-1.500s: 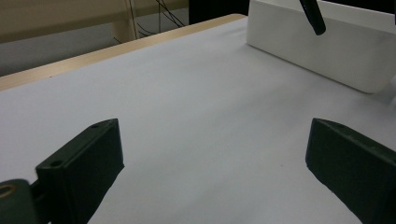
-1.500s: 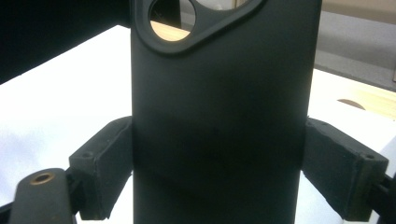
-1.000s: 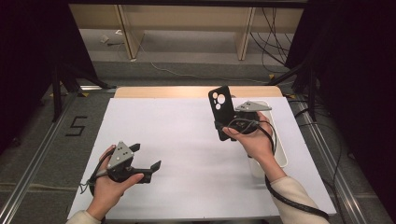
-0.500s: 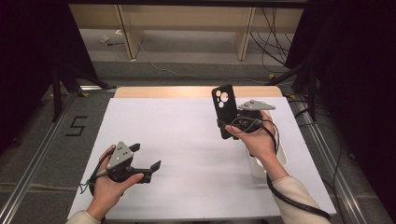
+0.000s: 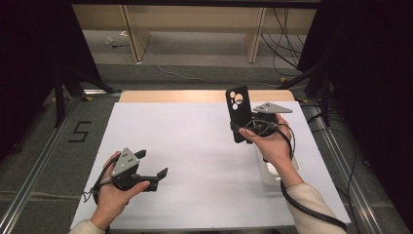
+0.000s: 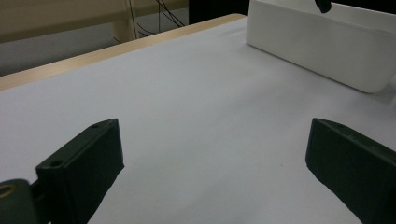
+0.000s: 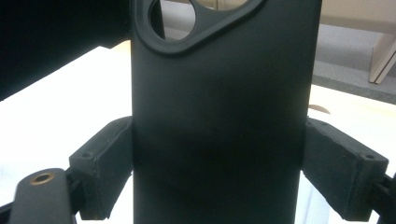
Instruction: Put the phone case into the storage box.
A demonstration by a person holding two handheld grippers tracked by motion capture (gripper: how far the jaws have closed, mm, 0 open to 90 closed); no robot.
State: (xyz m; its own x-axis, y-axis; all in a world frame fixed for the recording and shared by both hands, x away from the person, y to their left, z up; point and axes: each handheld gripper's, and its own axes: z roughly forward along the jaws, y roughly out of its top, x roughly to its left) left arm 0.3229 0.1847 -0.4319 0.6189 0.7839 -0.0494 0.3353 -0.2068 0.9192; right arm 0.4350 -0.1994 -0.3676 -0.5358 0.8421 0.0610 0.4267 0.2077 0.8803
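A black phone case with a camera cut-out at its top stands upright above the right side of the white table. My right gripper is shut on its lower half. In the right gripper view the case fills the space between the two pads, which press on its side edges, so the right gripper holds it. My left gripper sits low at the near left, held in a hand, open with nothing between its fingers. The left gripper looks across bare white table.
A white box lies on the table under the right hand; it also shows as the white box at the far right of the left gripper view. A wooden strip edges the table's far side. Metal rails and grey floor flank the table.
My right gripper has drifted slightly to the right with the phone case still upright in it. The left gripper has stayed in place.
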